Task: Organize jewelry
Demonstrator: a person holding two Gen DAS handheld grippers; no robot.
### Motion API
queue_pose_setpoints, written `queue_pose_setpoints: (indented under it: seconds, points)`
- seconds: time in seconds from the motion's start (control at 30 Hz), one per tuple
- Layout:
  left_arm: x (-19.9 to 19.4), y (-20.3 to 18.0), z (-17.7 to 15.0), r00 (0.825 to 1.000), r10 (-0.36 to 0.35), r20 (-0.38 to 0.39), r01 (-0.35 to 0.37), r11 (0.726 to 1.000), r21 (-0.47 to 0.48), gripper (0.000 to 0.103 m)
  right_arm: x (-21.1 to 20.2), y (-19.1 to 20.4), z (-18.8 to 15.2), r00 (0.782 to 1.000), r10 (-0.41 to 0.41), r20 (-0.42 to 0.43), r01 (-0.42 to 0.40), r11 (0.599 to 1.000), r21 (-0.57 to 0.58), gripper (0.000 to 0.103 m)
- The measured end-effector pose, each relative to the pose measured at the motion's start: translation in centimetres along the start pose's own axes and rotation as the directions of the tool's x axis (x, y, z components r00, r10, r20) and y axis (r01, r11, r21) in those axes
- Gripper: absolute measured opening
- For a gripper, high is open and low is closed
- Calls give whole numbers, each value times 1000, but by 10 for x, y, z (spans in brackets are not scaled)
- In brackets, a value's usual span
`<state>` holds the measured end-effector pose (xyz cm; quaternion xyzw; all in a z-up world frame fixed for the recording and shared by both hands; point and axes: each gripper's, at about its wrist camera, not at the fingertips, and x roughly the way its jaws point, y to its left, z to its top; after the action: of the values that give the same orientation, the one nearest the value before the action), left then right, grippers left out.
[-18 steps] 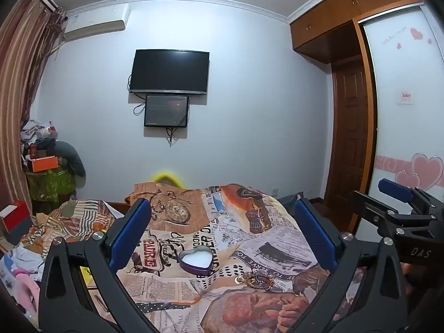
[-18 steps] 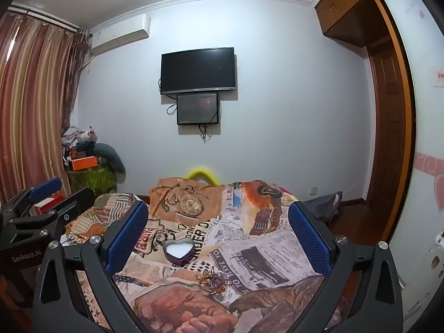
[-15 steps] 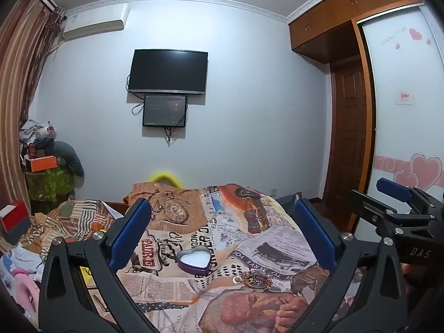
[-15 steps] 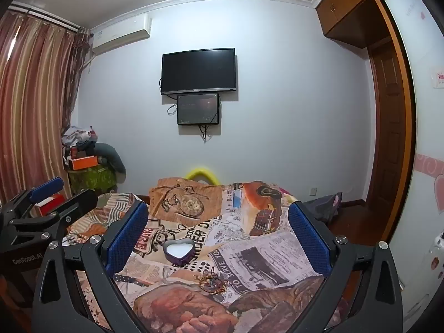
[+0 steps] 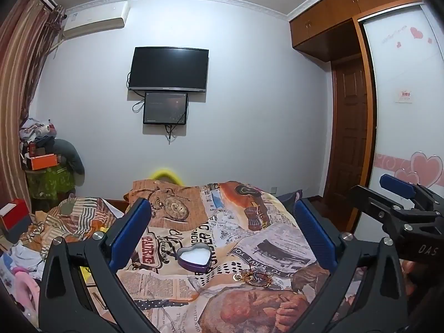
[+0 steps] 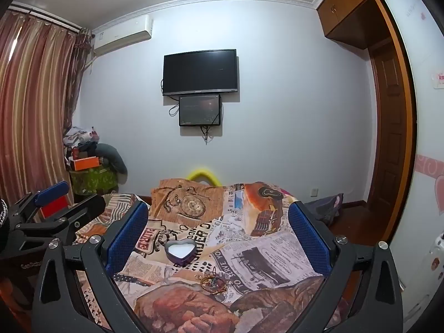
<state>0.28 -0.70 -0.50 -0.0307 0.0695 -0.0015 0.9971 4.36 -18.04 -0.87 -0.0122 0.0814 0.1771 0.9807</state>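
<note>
A purple heart-shaped tin (image 5: 194, 258) with a white inside lies open on the printed bedspread (image 5: 266, 238); it also shows in the right wrist view (image 6: 180, 251). A small heap of gold jewelry (image 5: 254, 277) lies just in front of it to the right, seen too in the right wrist view (image 6: 215, 280). My left gripper (image 5: 222, 236) is open and empty, held above the bed short of the tin. My right gripper (image 6: 217, 234) is open and empty, also above the bed. Each gripper shows at the edge of the other's view.
The bed runs toward a white wall with a TV (image 5: 168, 69). A cluttered stand with an orange box (image 5: 44, 162) stands at the left by the curtains. A red box (image 5: 14, 216) lies at the bed's left side. A wooden door (image 5: 351, 144) is on the right.
Both views have shifted very slightly; the grippers stay open and empty and the tin and jewelry have not moved.
</note>
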Motion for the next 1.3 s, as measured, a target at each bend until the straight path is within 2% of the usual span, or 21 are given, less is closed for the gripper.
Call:
queue_pose_setpoints:
  seconds: [1.3]
  points:
    - [5,1,-2,1000,12,-23,-11,1000,1,103,8,-1,-3,1000,6,-25,-6,1000,17,100]
